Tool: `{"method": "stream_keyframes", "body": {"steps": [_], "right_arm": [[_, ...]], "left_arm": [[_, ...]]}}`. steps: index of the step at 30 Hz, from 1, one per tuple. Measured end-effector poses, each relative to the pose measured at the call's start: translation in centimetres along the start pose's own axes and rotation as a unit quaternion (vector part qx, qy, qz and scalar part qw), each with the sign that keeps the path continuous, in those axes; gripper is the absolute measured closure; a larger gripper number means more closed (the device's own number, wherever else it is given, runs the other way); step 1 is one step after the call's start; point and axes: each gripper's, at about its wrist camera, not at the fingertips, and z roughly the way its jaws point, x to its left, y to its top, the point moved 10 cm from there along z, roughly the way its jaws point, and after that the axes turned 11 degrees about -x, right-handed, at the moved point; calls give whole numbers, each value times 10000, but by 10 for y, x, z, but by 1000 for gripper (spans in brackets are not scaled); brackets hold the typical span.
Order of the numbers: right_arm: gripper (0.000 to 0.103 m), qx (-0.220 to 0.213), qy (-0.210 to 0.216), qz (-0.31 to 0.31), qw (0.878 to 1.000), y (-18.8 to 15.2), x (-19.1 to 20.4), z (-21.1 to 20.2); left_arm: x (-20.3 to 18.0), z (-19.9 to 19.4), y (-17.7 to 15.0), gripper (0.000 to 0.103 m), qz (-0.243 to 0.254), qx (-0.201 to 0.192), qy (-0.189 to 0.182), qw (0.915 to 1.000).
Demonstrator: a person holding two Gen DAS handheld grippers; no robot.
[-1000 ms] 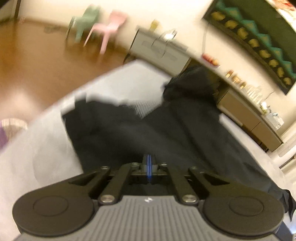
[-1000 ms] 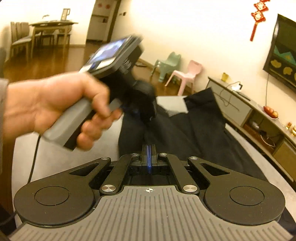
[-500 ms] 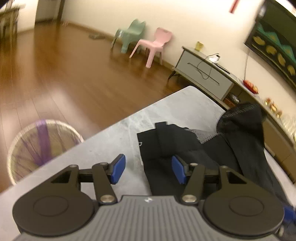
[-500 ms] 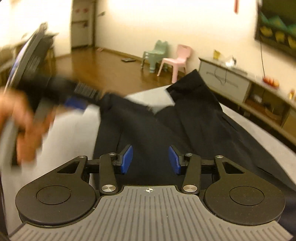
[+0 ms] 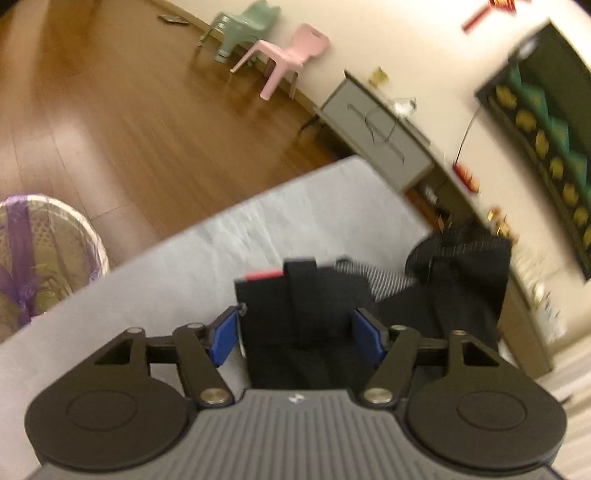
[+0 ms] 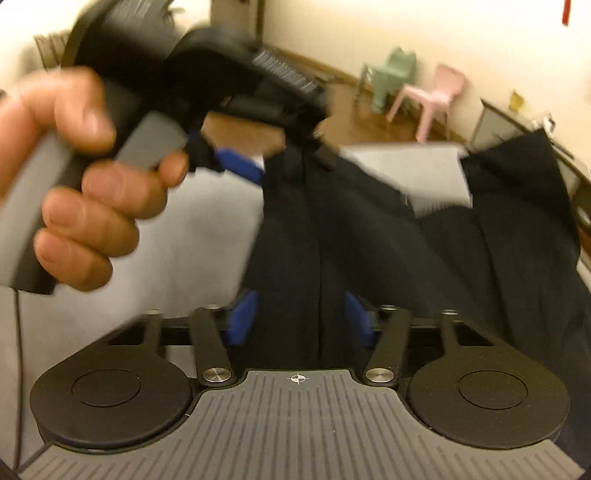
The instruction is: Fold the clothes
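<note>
Both jaws spread wider | left hand-held gripper (image 5: 297, 334), right hand-held gripper (image 6: 299, 317) wide | black garment (image 6: 369, 240) between each pair

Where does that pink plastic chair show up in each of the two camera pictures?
Left wrist view: the pink chair stands near the top, just left of centre, on the wooden floor by the wall.
Right wrist view: the pink chair stands in the upper right, again by the wall.
Shared landmark: the green chair stands just left of it in both views.
</note>
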Motion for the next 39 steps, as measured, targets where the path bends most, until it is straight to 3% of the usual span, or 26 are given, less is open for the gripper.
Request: {"method": "stream_keyframes", "body": {"steps": [1, 2, 4, 5, 6, 8, 9, 11, 12, 14, 16, 17, 20, 23, 25, 27, 30, 33, 36, 39], "right_arm": [[97, -4, 31, 174, 9998, -2, 1, -2], [103, -31, -13, 224, 9997, -1, 2, -6], [103, -285, -92, 243, 9993, 10, 3, -24], [103, -479, -125, 327, 9982, 17, 3, -38], [103, -681, -127, 468, 9965, 24, 2, -54], [98, -1185, -66, 935, 9885, 31, -9, -107], [67, -1446, -33, 1181, 9824, 34, -16, -135], [28, -1661, -611, 1377, 9745, 15, -44, -193], [27, -1613, -1050, 1376, 9716, -5, -61, -220], [29, -1153, -1905, 1404, 9647, -58, -87, -259], [31, -551, -2457, 1533, 9556, -118, -97, -290], [32, -336, -2568, 1570, 9530, -143, -94, -303], [33, 109, -2776, 1573, 9477, -201, -78, -334], [34, 289, -2938, 1580, 9423, -233, -68, -352], [34, 405, -2982, 1707, 9382, -251, -67, -360], [35, 350, -2871, 1734, 9414, -248, -63, -358], [34, 202, -2645, 1735, 9484, -235, -55, -351], [34, 55, -2350, 1648, 9579, -216, -44, -339], [35, -134, -1749, 811, 9811, -162, -5, -280], [37, -85, -1386, 150, 9902, -129, 16, -220]], "left_arm": [[-4, 1, -3, 59, 231, -57, 107, 9997], [-10, 3, -7, 78, 457, 5, 78, 9989], [-26, -7, -6, 83, 526, -130, -316, 9980], [-35, -21, 2, 85, 380, -251, -733, 9963], [-40, -41, 19, 85, -5, -554, -1315, 9898], [-31, -81, 53, 85, -905, -1148, -2391, 9599], [-18, -74, 49, 84, -980, -1051, -2087, 9674], [10, -61, 40, 82, -1103, -834, -1430, 9800], [24, -55, 35, 79, -1162, -724, -1098, 9845], [20, -47, 25, 69, -681, -565, -438, 9951], [9, -47, 21, 56, -495, -654, -209, 9964], [2, -47, 19, 50, -447, -667, -180, 9966], [-13, -52, 15, 50, -104, -783, 36, 9969], [-19, -62, 11, 50, 414, -941, 590, 9929], [-9, -74, 7, 50, 470, -874, 857, 9914], [-4, -84, 4, 50, 497, -778, 986, 9908], [-7, -94, -14, 42, 449, -406, 817, 9948], [-14, -98, -37, 41, 341, -14, 680, 9971], [-18, -95, -45, 41, 423, 71, 674, 9968], [-17, -86, -54, 41, 479, 224, 681, 9963]]}}
